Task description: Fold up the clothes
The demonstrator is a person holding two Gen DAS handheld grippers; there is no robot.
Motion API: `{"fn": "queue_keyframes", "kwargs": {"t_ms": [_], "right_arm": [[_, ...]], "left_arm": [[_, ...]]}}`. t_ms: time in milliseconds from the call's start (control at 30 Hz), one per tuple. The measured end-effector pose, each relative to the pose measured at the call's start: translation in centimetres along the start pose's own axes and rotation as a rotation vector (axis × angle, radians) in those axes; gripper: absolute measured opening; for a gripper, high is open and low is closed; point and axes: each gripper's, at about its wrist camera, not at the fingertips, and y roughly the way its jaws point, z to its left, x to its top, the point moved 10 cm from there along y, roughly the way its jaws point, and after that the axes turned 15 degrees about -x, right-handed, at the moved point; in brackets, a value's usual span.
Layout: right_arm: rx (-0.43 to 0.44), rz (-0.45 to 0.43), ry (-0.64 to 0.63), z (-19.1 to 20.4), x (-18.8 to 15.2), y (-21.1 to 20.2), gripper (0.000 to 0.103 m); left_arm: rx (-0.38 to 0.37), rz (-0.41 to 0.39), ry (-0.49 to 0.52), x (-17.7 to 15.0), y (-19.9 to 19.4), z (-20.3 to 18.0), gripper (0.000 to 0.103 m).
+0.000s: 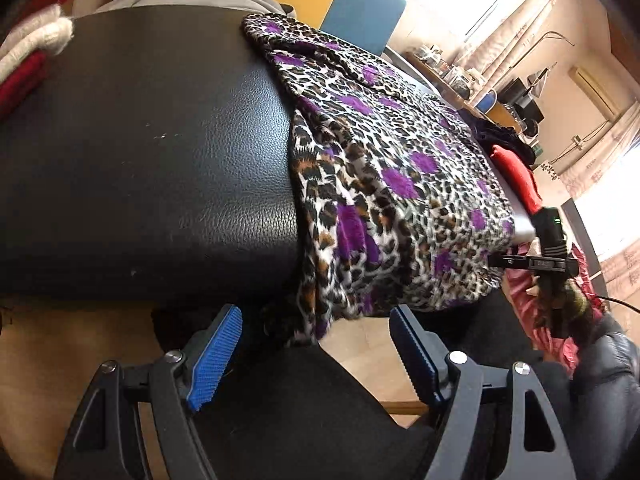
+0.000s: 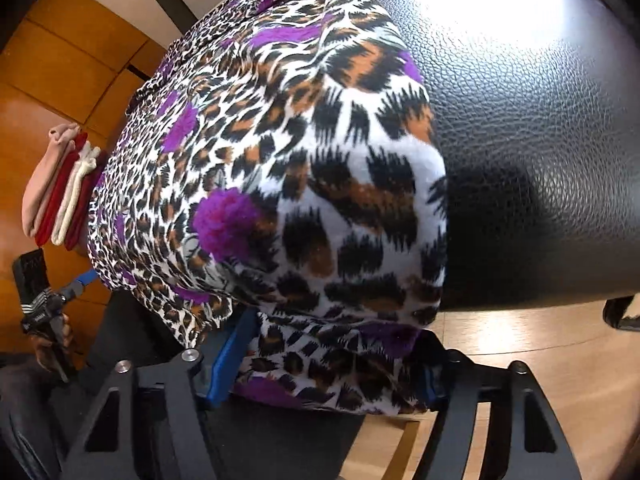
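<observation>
The leopard-print garment (image 1: 384, 184), brown and black spots with purple patches, lies draped over one end of the black leather-textured counter (image 1: 140, 152), and its near edge hangs down over the front rim.

The left tongs (image 1: 316, 344) stand open and empty, blue ribbed pads wide apart, just below and in front of the hanging hem and not touching it. In the right wrist view the right tongs (image 2: 324, 380) have the garment's hanging edge between their blue pads (image 2: 230, 360); the jaws are partly drawn in, but cloth covers the far pad, so I cannot tell whether they already pinch it or only bracket it.

The step in hand looks like taking hold of the near hem at two places, ready for a fold. As I judge it, the next move calls for the right tongs to finish closing on the doubled edge, and for the left tongs to come up to the hem and close on a single layer, so both corners can be lifted together and carried across the counter. The fleece looks soft and thick, so a shallow pinch may slip.

A stack of folded clothes (image 2: 60, 188) in pink, red and cream sits at the far side of the counter.

No brand or label on the garment can be read; small markings on the right tongs' body in the left wrist view are too tiny to make out
</observation>
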Motion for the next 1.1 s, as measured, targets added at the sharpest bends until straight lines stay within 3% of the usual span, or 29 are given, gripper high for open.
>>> {"fn": "queue_keyframes", "kwargs": {"t_ms": [167, 233, 300, 333, 367, 500, 667, 733, 767, 867, 1000, 1100], "right_arm": [[0.000, -0.005, 0.011, 0.0, -0.2, -0.5, 0.044], [-0.007, -0.015, -0.005, 0.5, -0.1, -0.7, 0.035], [-0.017, -0.027, -0.025, 1.1, 0.1, -1.0, 0.027], [-0.016, -0.034, -0.038, 1.5, 0.2, -1.3, 0.022], [-0.013, -0.042, -0.051, 2.0, 0.3, -1.6, 0.021], [0.086, -0.081, -0.065, 4.5, 0.8, -4.4, 0.020], [0.238, -0.149, -0.055, 8.0, 2.3, -8.4, 0.020], [0.225, -0.233, 0.090, 7.7, 4.6, -9.9, 0.020], [0.252, -0.257, 0.099, 7.9, 5.6, -10.6, 0.020], [0.296, -0.315, 0.117, 7.9, 8.7, -12.5, 0.020], [0.275, -0.346, 0.164, 6.0, 13.3, -13.0, 0.020], [0.236, -0.312, 0.211, 4.5, 15.2, -10.5, 0.021]], "left_arm": [[-0.062, 0.066, 0.032, -0.5, 2.9, -0.9, 0.077], [-0.026, 0.105, 0.056, -0.8, 4.3, -0.9, 0.065], [0.008, 0.137, 0.058, -1.0, 5.4, -0.6, 0.010], [0.037, 0.150, 0.062, -1.0, 5.5, -0.3, 0.004], [0.020, 0.155, 0.069, -0.9, 5.4, -0.7, 0.004], [-0.169, 0.147, 0.119, -0.1, 2.8, -5.1, 0.004], [-0.377, -0.018, 0.085, 4.8, -1.8, -8.1, 0.004], [-0.440, -0.097, 0.069, 7.5, -3.3, -8.5, 0.004], [-0.467, -0.143, 0.068, 9.3, -4.0, -8.6, 0.004], [-0.480, -0.216, 0.076, 13.2, -4.5, -8.2, 0.004], [-0.388, -0.195, 0.010, 16.3, -2.2, -5.0, 0.001], [-0.288, -0.102, -0.001, 14.3, -0.9, -3.2, 0.006]]}}
